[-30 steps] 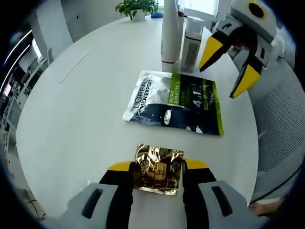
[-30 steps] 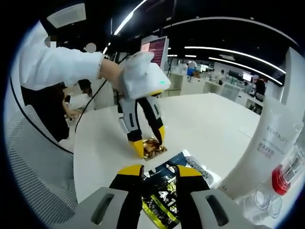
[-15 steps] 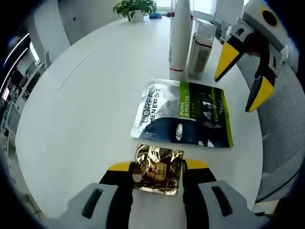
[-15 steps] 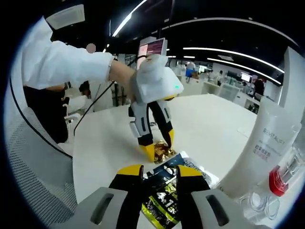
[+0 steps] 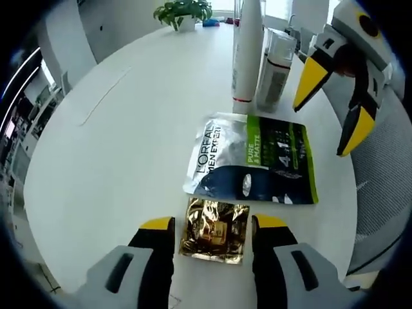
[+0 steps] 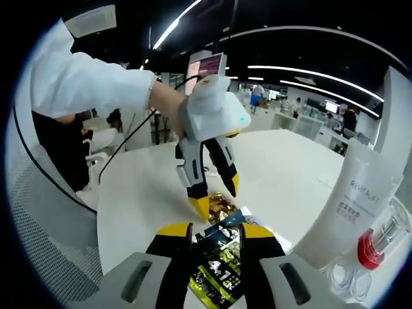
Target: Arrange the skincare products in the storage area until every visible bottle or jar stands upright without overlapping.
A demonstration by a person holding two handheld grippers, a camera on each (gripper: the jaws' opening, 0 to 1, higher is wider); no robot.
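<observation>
A gold foil sachet (image 5: 214, 230) lies flat on the round white table (image 5: 109, 135), just short of a black, silver and green L'Oréal pouch (image 5: 254, 158). My left gripper (image 5: 214, 225) stands open around the sachet, with a small gap on each side. In the right gripper view, the left gripper (image 6: 217, 196) points down over the sachet (image 6: 220, 206). My right gripper (image 5: 331, 109) hangs open and empty above the pouch's right edge; in its own view the right gripper (image 6: 215, 233) frames the pouch (image 6: 222, 273). A tall white tube (image 5: 248, 51) and a clear bottle with a red band (image 5: 275, 71) stand upright behind the pouch.
A potted plant (image 5: 183, 11) sits at the table's far edge. A grey mesh chair (image 5: 380, 187) stands beyond the right rim. A person's white sleeve (image 6: 84, 84) reaches in with the left gripper. Desks and a monitor (image 6: 206, 67) fill the office behind.
My left jaws have spread apart and let go of the gold sachet, which now lies against the pouch's near edge. The right gripper has hardly moved.
</observation>
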